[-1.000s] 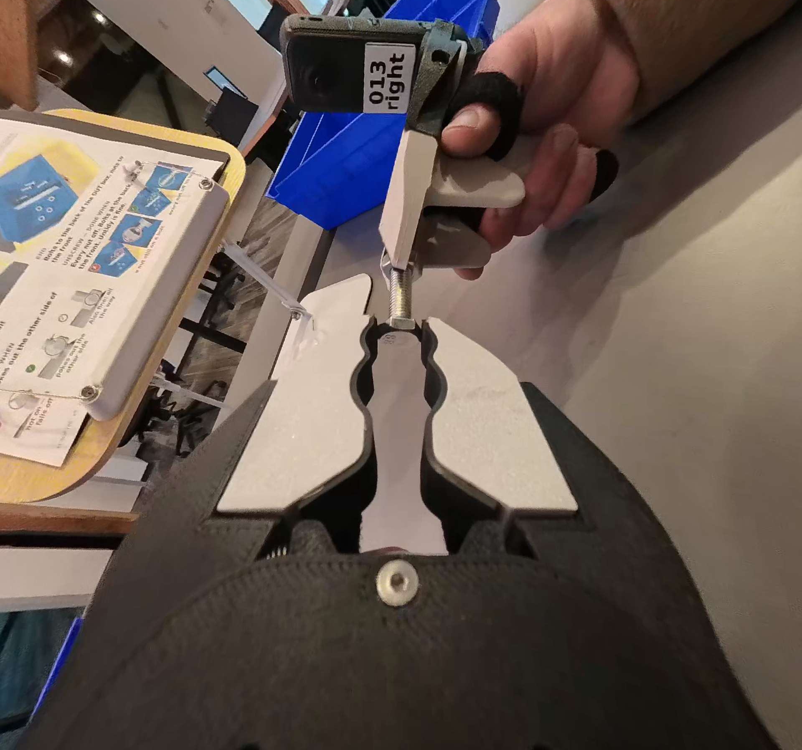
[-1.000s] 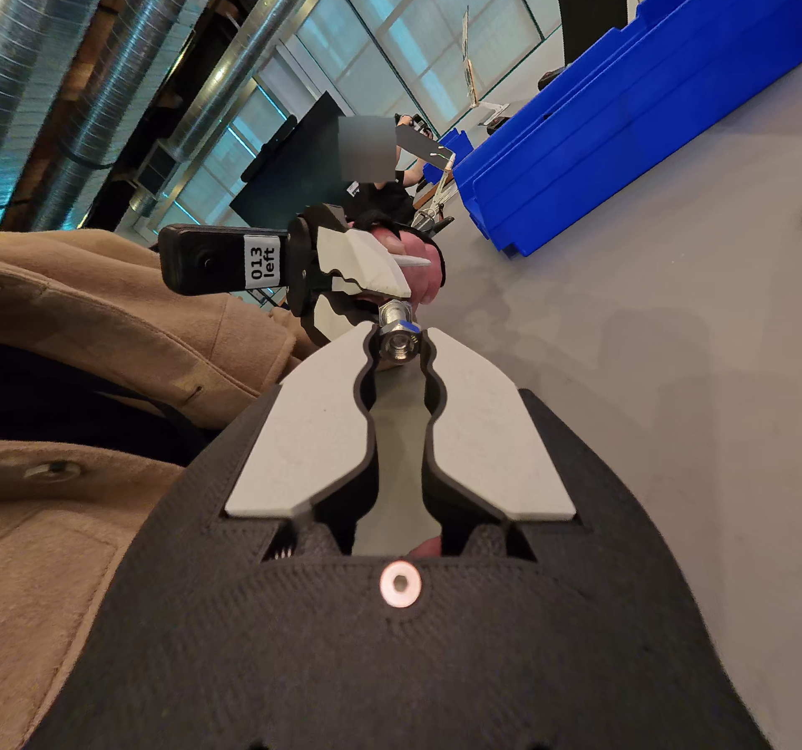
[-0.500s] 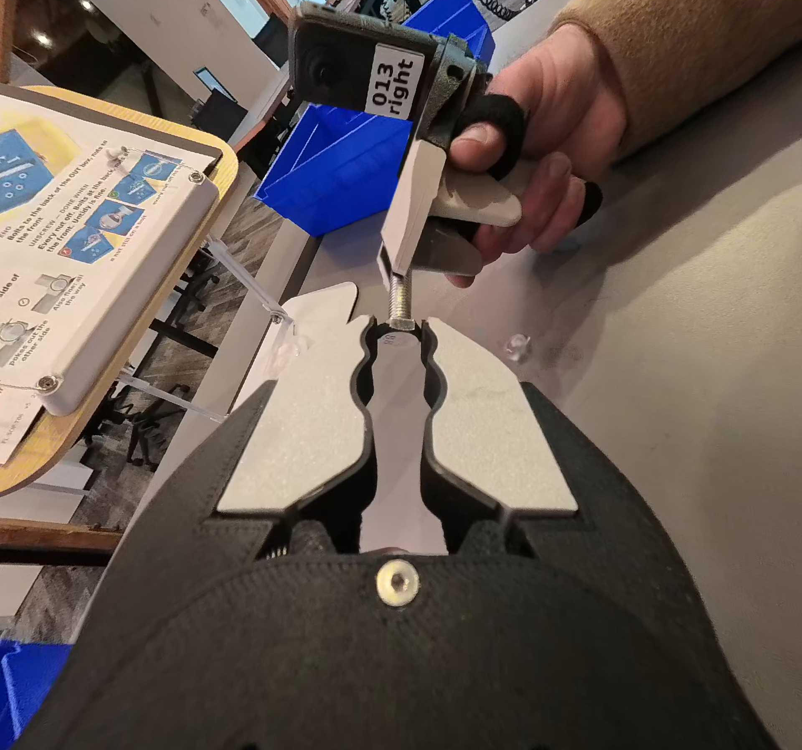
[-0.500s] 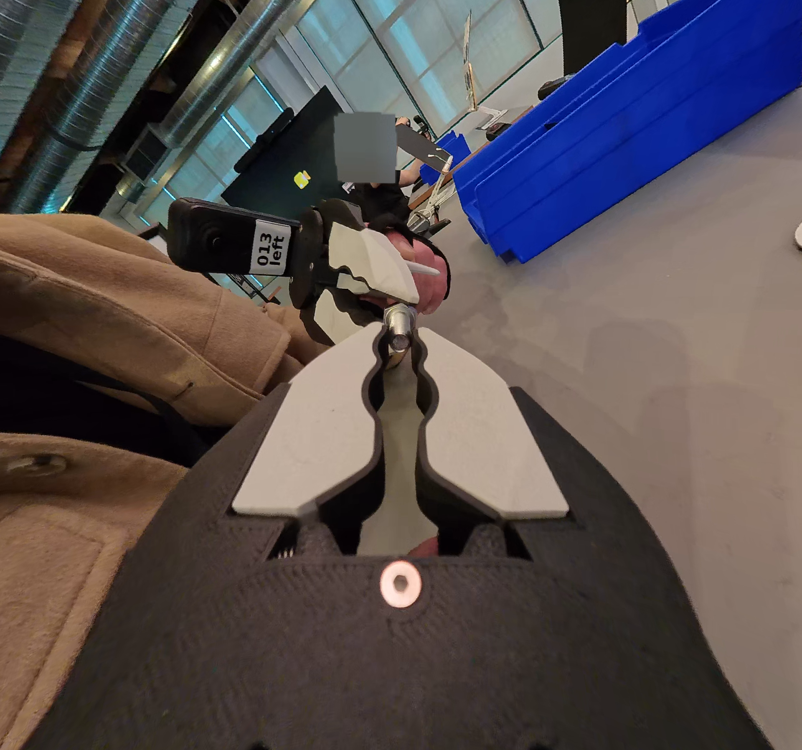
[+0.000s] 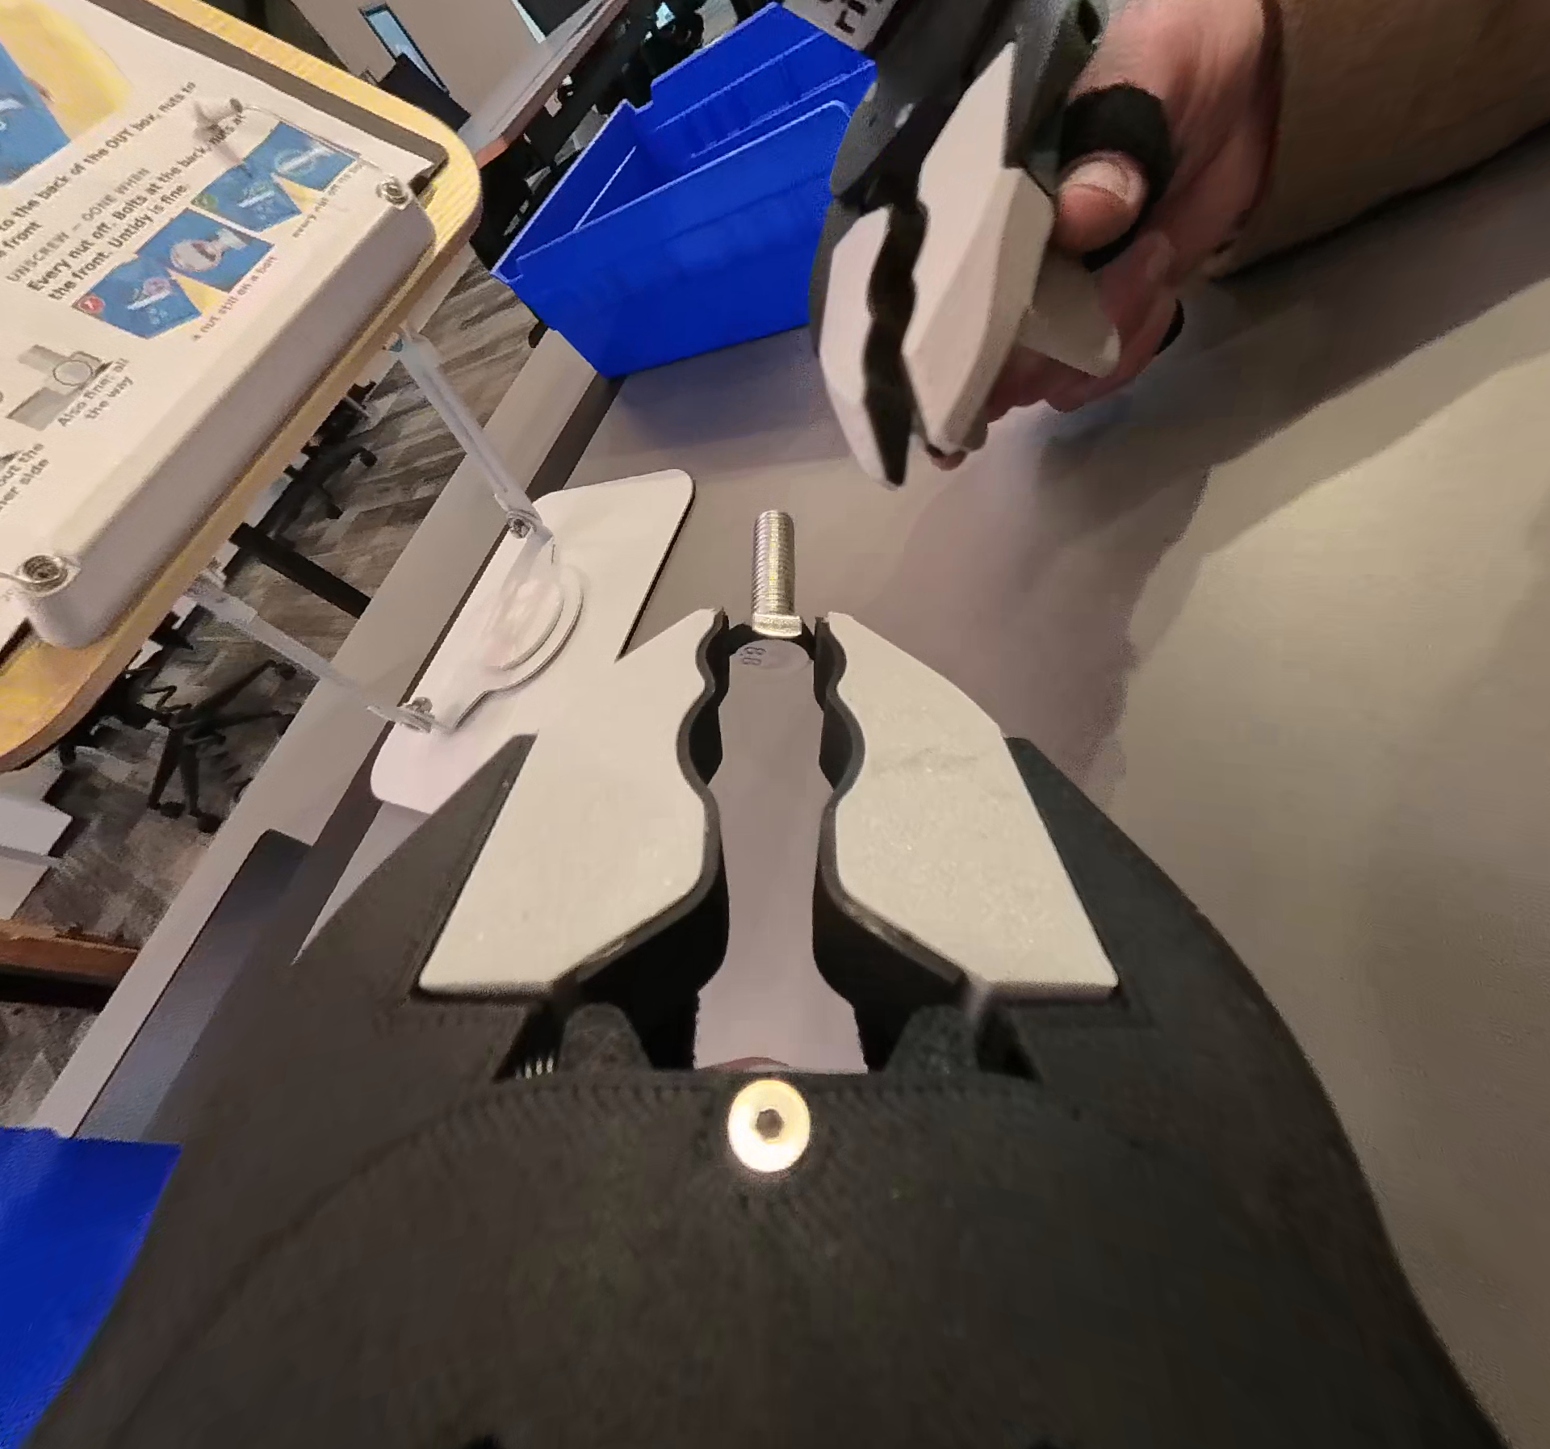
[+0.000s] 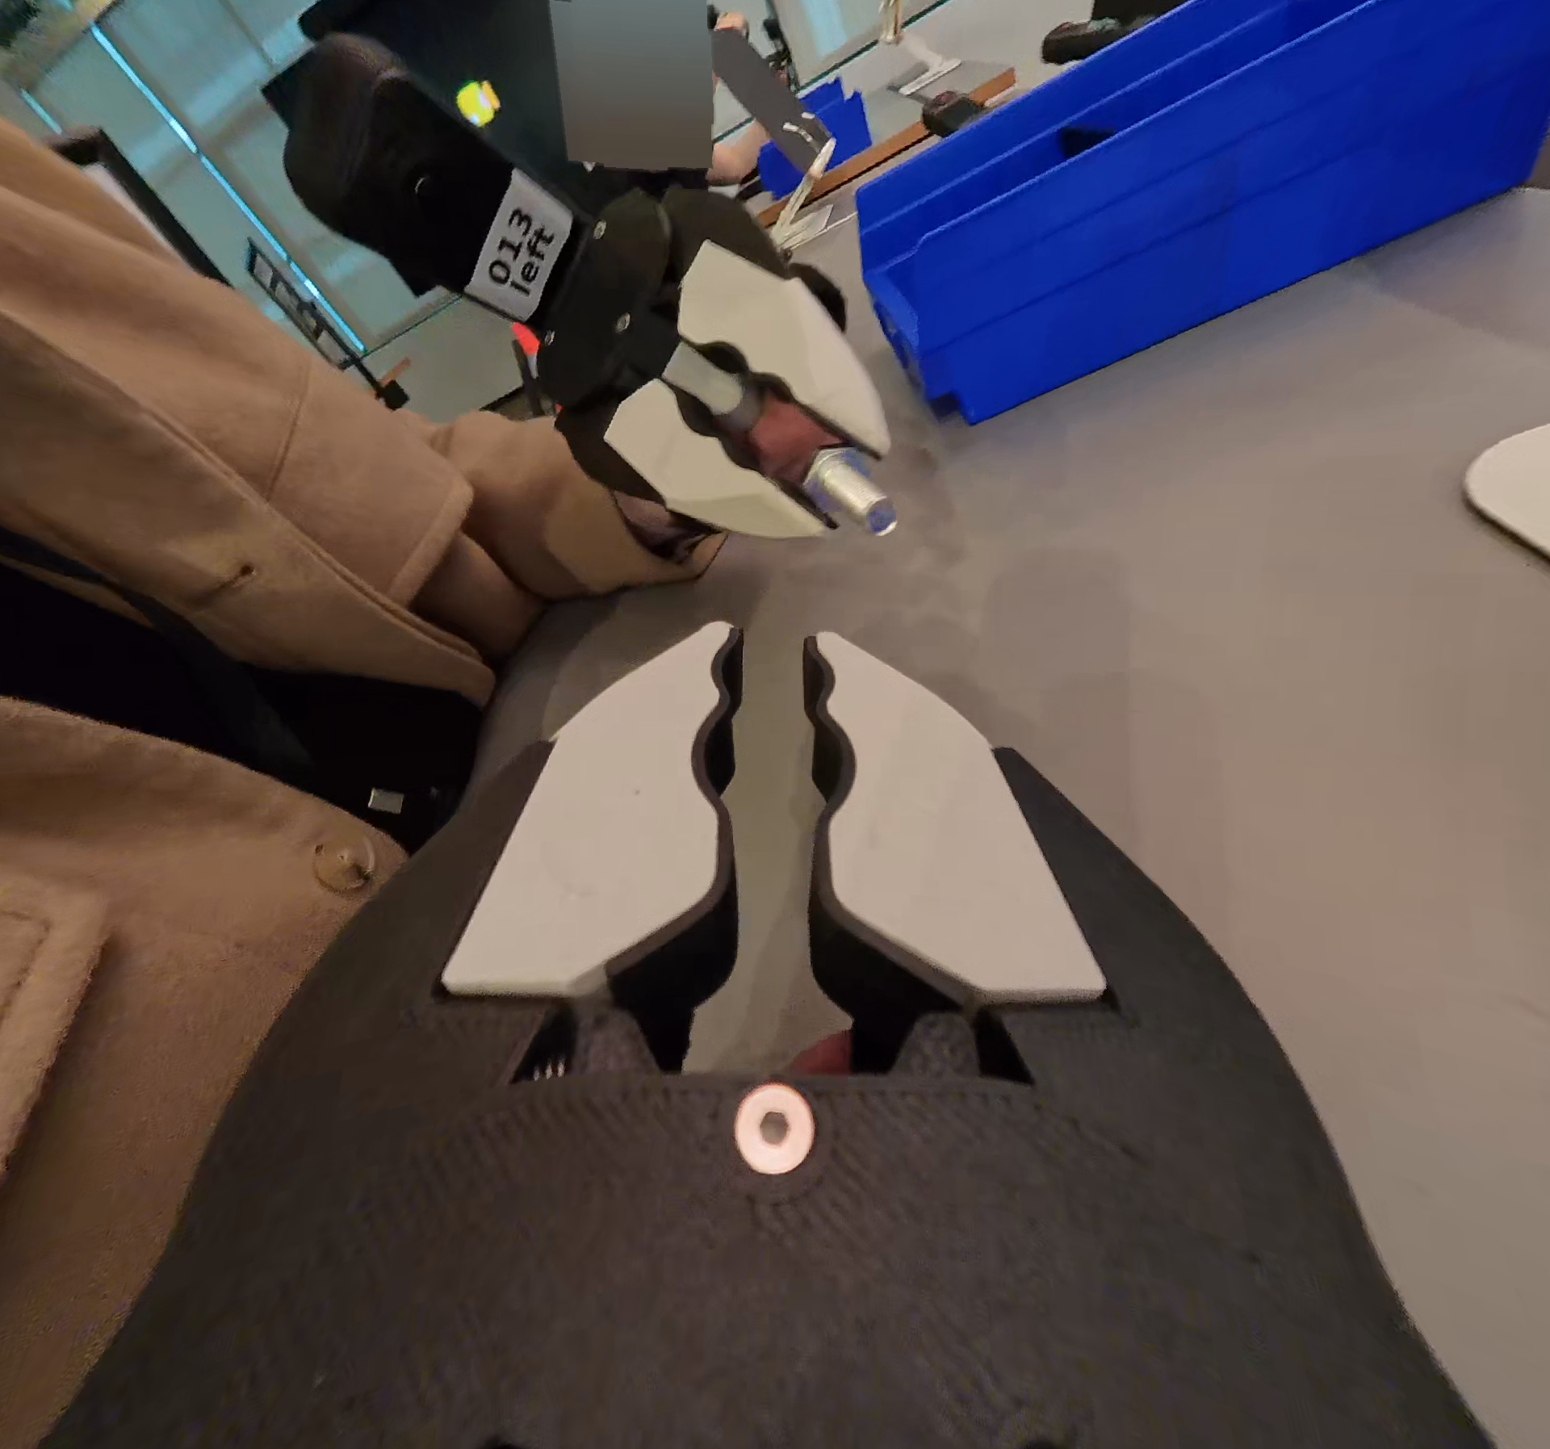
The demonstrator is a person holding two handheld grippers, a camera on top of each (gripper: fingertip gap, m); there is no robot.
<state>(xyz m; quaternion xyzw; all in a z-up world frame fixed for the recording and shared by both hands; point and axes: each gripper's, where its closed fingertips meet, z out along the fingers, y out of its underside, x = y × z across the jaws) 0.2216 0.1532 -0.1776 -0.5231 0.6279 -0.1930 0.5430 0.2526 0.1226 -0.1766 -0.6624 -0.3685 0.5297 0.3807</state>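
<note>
My left gripper (image 5: 772, 627) is shut on the head of a silver bolt (image 5: 773, 562), and the threaded shaft points forward past the fingertips. In the right wrist view the left gripper (image 6: 826, 486) holds the bolt (image 6: 851, 493) over the grey table (image 6: 1258, 738), up and left of my fingers. My right gripper (image 6: 772, 641) is empty, its jaws a narrow gap apart. In the left wrist view the right gripper (image 5: 910, 448) hangs above and to the right of the bolt, apart from it, held by a hand (image 5: 1174, 109) in a tan sleeve.
Blue bins (image 5: 696, 234) stand at the table's far edge, and also show in the right wrist view (image 6: 1216, 218). A picture instruction board (image 5: 210, 276) on a clear stand with a white base plate (image 5: 587, 553) sits at the left. A tan coat (image 6: 168, 486) is close on the left. The left gripper's tips are roughly 5 cm from the right gripper's.
The right gripper has let go of the bolt's threaded end and pulled up and away. The bolt stays in the left gripper, its shaft now bare. Both views have tilted.
</note>
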